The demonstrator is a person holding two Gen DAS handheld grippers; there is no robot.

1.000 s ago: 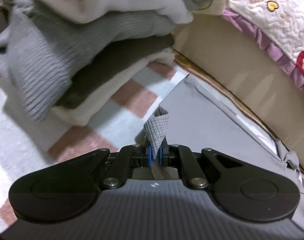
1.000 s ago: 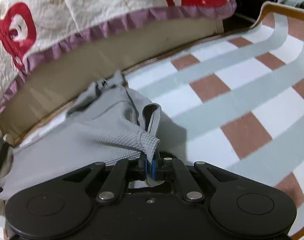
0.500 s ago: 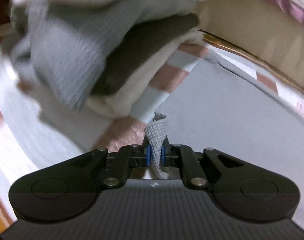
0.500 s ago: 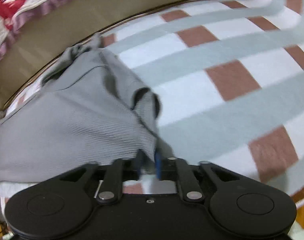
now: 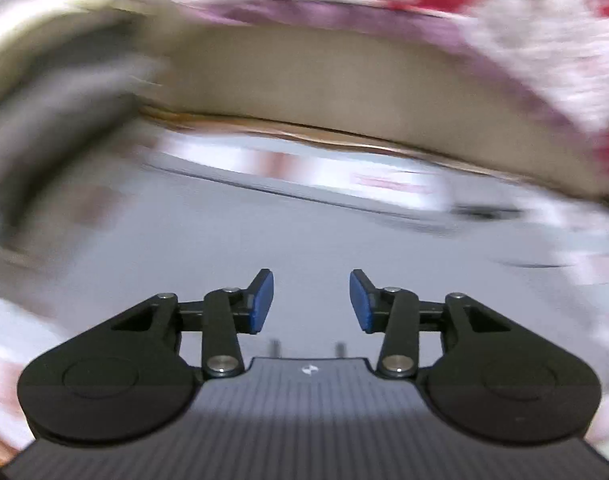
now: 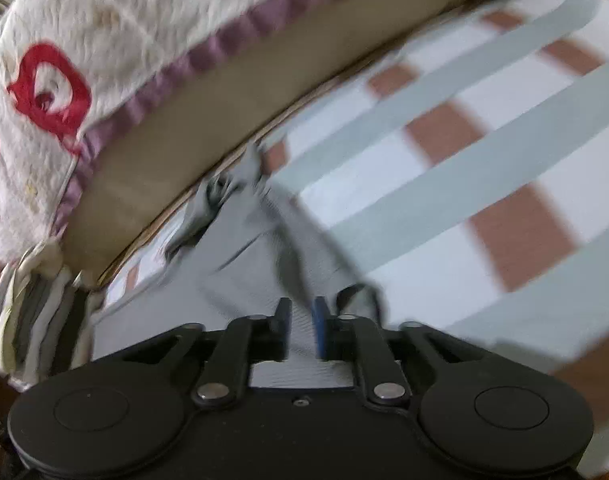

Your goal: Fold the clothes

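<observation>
Motion blur smears most of the left wrist view: the grey garment (image 5: 304, 240) is a featureless sheet with no readable edges or folds, the pile of clothes (image 5: 44, 128) at the left is only streaks of grey and cream, and the quilt (image 5: 504, 20) above shows red blotches whose pattern cannot be made out. In the right wrist view the garment's far crumpled end (image 6: 228, 188) is too blurred to tell collar from sleeve, and its near part is hidden behind the right hand-held gripper (image 6: 302, 322), whose jaws are closing with grey cloth between them, though whether the pads press it is unclear. The stack of folded clothes (image 6: 36, 304) is cut off by the left edge.
</observation>
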